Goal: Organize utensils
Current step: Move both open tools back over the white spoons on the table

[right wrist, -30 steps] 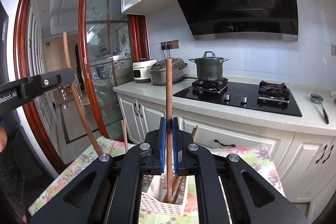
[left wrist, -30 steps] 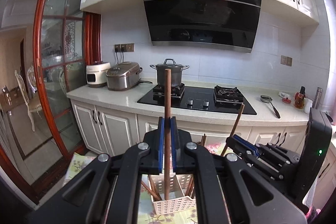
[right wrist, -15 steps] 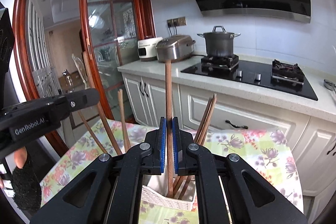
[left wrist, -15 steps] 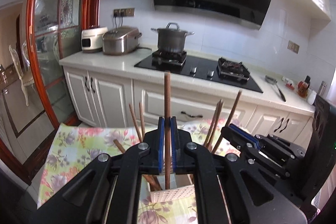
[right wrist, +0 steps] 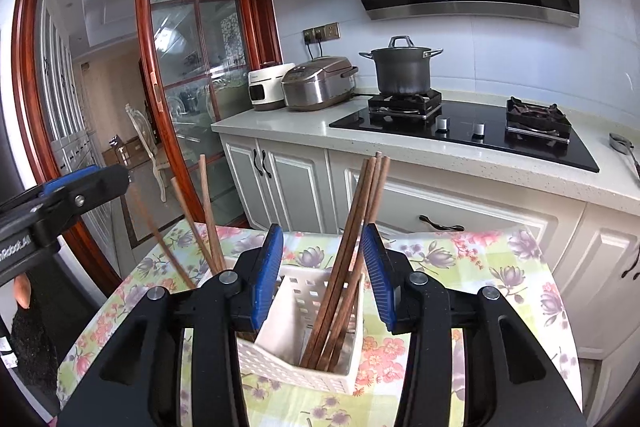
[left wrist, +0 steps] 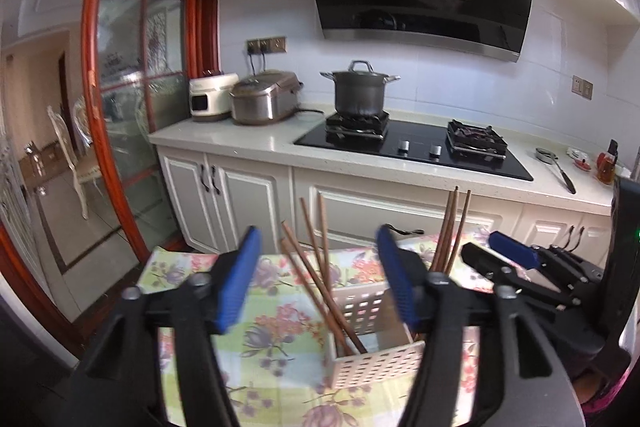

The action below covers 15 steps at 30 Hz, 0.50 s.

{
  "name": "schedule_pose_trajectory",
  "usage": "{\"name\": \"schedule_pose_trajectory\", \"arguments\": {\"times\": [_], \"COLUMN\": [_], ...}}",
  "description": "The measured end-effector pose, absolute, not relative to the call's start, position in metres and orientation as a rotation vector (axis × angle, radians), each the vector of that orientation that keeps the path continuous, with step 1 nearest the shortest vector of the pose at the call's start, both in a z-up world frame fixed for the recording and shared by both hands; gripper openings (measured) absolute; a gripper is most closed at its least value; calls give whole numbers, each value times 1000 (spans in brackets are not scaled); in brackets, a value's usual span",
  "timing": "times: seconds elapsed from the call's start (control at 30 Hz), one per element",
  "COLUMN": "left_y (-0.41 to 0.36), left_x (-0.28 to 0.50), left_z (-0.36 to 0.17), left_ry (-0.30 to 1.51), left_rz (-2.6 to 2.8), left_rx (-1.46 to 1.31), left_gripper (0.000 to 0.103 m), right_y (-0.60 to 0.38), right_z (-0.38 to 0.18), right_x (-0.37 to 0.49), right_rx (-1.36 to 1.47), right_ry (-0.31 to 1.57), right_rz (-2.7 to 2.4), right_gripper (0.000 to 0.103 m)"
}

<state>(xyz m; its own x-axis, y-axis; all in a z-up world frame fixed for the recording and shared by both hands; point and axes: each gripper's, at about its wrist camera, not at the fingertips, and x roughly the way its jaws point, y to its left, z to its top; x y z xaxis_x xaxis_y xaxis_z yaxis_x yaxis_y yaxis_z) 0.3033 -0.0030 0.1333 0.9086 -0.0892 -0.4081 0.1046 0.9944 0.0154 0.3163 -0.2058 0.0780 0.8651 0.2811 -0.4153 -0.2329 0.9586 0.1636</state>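
A white perforated holder [left wrist: 376, 363] [right wrist: 296, 367] stands on a floral tablecloth. Several brown wooden chopsticks stand in it: one bunch leans left [left wrist: 320, 267] [right wrist: 208, 211], another leans right [left wrist: 452, 231] [right wrist: 360, 223]. My left gripper [left wrist: 320, 279] is open and empty just above the holder. My right gripper [right wrist: 322, 277] is open, its blue pads either side of the right bunch without touching it. The right gripper also shows in the left wrist view [left wrist: 516, 263], and the left gripper in the right wrist view [right wrist: 76, 187].
The table with the floral cloth [left wrist: 276, 323] [right wrist: 480, 267] stands before white kitchen cabinets [left wrist: 248, 187]. On the counter behind are a hob [left wrist: 416, 147], a pot [left wrist: 360, 91] and two cookers [left wrist: 264, 99]. A glass sliding door [right wrist: 120, 87] is at the left.
Both grippers have opened and let go of their chopsticks, which now stand in the holder. Both grippers have come lower, close over the holder.
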Motion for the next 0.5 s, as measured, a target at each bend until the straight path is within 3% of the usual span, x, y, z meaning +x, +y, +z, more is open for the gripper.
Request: {"name": "schedule_pose_trajectory", "arguments": {"times": [0.1,0.2,0.5], "left_y": [0,4,15], "left_x": [288,271,227], "left_z": [129,122,85], "left_ry": [390,364,389], "left_rz": [-66,-32,-8], "left_rx": [70,94,126], "left_gripper": [82,95,98], "right_y": [-209,-209,-203], "right_z": [76,71,39], "right_x": [304,288,233], "right_rx": [109,90,35], "right_ry": [449,448,466], "right_rz": [267,259,227], "right_gripper": [41,48,69]}}
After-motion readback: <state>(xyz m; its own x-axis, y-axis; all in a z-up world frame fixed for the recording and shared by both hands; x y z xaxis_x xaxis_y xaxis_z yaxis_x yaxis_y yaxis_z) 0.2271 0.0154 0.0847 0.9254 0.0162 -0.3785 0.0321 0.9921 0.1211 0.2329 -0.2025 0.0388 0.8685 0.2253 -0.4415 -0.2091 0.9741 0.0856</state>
